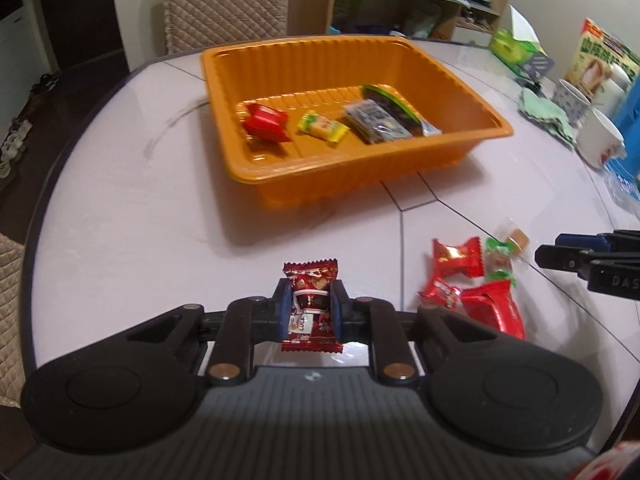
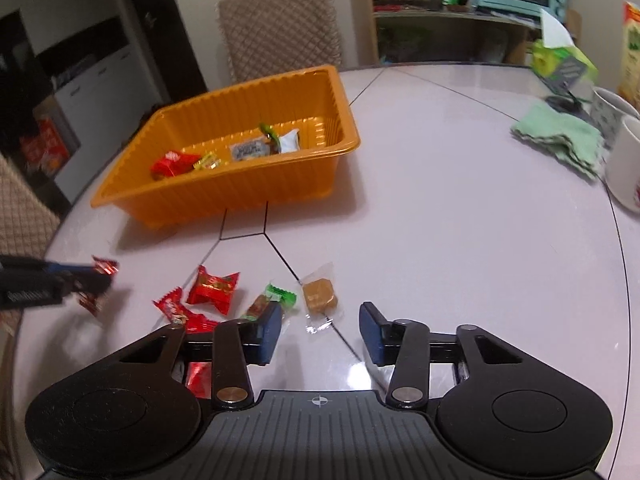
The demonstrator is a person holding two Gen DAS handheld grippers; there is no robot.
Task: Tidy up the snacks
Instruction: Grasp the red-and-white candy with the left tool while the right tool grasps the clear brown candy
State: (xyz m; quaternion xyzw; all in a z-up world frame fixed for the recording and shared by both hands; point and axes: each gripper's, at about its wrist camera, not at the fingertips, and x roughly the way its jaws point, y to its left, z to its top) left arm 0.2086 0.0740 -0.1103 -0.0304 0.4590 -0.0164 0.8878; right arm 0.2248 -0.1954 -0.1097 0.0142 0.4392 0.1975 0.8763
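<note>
My left gripper (image 1: 311, 308) is shut on a dark red candy packet (image 1: 312, 280), held above the table in front of the orange tray (image 1: 248, 168). The tray holds a red packet (image 1: 266, 122), a yellow candy (image 1: 322, 126) and dark sachets (image 1: 380, 120). My right gripper (image 2: 320, 330) is open and empty, low over the table. Just ahead of it lie a clear-wrapped brown candy (image 2: 319, 294), a green-ended candy (image 2: 272, 300) and red packets (image 2: 214, 284). The left gripper (image 2: 80, 276) shows at the left of the right wrist view, blurred.
A green cloth (image 2: 560, 140), white mugs (image 2: 624, 160), a green tissue box (image 2: 560, 58) and a printed box (image 1: 600, 60) stand along the table's right side. A quilted chair (image 2: 280, 28) stands behind the tray. The rounded table edge (image 1: 44, 200) runs at the left.
</note>
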